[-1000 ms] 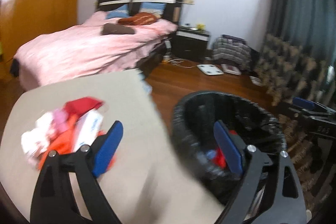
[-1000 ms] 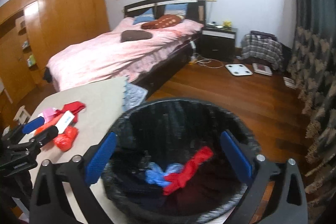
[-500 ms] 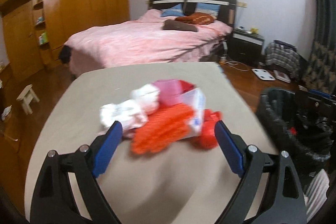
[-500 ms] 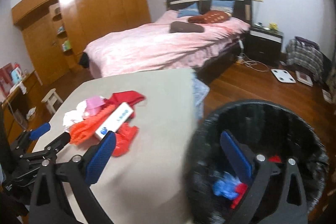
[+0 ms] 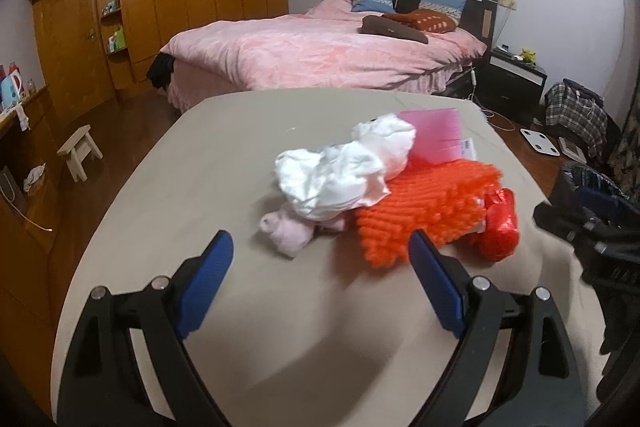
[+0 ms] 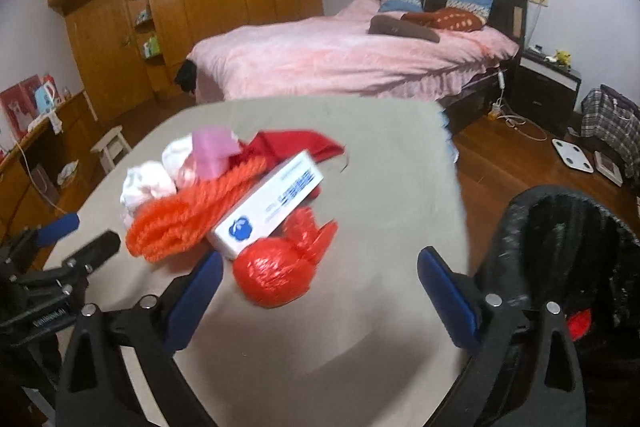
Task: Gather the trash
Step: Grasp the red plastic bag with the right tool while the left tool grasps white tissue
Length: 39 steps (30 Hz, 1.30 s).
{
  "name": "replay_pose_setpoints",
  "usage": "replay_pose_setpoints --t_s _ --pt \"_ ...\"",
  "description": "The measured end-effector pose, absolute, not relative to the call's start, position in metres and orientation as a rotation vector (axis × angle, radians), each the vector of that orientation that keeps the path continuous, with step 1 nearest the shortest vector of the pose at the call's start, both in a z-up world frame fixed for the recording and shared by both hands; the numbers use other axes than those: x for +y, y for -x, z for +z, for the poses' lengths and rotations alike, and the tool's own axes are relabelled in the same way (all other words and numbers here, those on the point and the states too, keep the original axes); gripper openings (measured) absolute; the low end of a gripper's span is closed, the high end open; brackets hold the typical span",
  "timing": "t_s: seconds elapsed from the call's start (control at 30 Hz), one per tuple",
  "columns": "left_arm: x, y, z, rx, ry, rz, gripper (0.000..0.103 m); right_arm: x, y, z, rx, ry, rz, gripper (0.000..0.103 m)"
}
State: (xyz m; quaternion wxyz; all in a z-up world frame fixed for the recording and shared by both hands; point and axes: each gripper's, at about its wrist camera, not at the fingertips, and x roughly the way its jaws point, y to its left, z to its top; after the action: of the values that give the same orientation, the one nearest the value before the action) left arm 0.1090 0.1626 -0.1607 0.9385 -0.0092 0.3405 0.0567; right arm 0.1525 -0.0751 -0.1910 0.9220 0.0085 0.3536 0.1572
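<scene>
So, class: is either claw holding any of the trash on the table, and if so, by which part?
Nothing is held. The left claw and right claw both stand open, short of the trash pile.

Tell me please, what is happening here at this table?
A person holds two grippers over a pile of trash on the table. The left gripper and the right gripper are both open and empty. The crumpled red bag lies between the right one's fingers. A black bin stands beside the table.
</scene>
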Motion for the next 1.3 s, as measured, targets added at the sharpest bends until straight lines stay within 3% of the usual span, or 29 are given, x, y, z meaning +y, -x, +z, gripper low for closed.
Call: replay_pose_setpoints --t_s 0.33,0.5,0.53,0.63,0.97,1.1,1.3 --pt "0.171 -0.110 -0.167 0.710 0.006 0.131 0.087 -0.055 -0.167 -0.224 0.818 0.002 0.344 0.084" --pt "0.173 -0.112 -0.170 0.720 0.011 0.134 0.087 -0.051 -0.175 -0.234 0.869 -0.007 0.376 0.062" --pt "0.173 -0.112 -0.170 0.721 0.010 0.134 0.087 -0.051 -0.176 -0.235 0.879 -0.014 0.387 0.050" --pt "0.172 -0.113 -0.169 0.721 0.010 0.132 0.087 -0.053 -0.176 -0.234 0.891 -0.040 0.426 0.043" --pt "0.170 -0.115 -0.161 0.693 0.033 0.112 0.086 -0.074 -0.172 -0.217 0.853 -0.055 0.365 0.041" --pt "0.170 -0.123 -0.160 0.695 0.040 0.103 0.079 -0.083 -0.177 -0.212 0.842 -0.065 0.339 0.041" --pt "0.169 -0.147 -0.159 0.675 0.041 0.110 0.076 -0.089 -0.179 -0.206 0.830 -0.063 0.328 0.041"
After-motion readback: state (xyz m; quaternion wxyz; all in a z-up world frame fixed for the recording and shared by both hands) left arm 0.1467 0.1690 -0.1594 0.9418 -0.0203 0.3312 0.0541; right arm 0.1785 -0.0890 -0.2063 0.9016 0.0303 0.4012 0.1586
